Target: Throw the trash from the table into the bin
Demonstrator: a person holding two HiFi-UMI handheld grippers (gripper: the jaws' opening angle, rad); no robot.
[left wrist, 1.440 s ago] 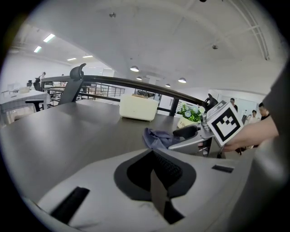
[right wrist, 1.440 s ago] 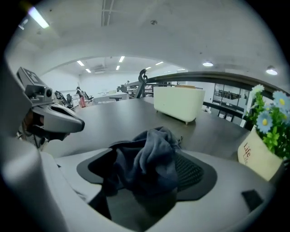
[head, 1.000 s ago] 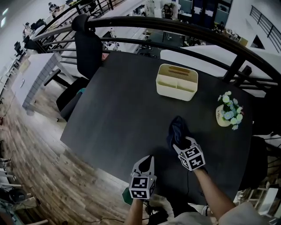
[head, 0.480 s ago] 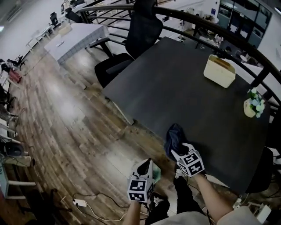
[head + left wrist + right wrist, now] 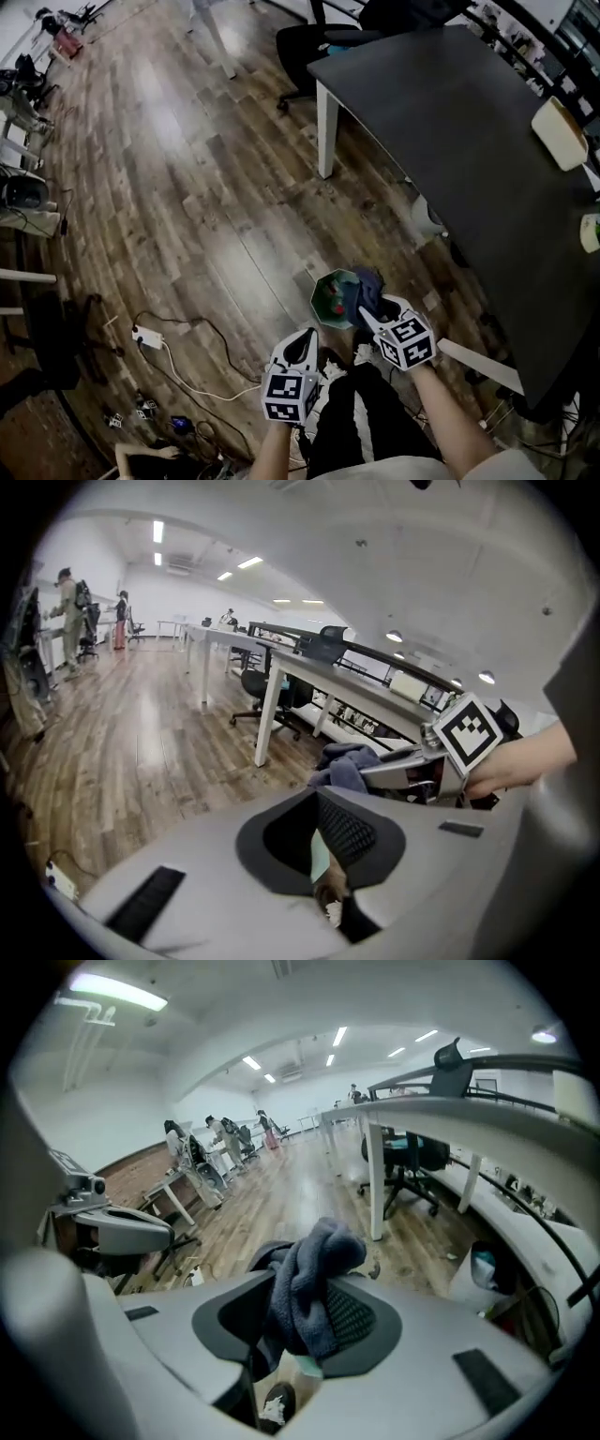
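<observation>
Left tool (image 5: 309,336): clenched, nothing carried.
Bin (image 5: 316,292): set on the floor, just ahead.
Cloth (image 5: 368,283): taken off the bench (image 5: 450,122), held at the bin's rim.
Right tool (image 5: 368,307): clamped on the cloth, jaws just tightened.
Left to do: release into the bin, as judged.

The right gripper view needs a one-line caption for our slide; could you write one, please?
Right tongs, having just been closing, clamp a crumpled dark blue cloth above the wooden plank floor.

Dark-blue fabric cloth (image 5: 371,285), crumpled, hangs bunched at 3 o'clock of round green plastic bin (image 5: 330,298), overlapping its rim
</observation>
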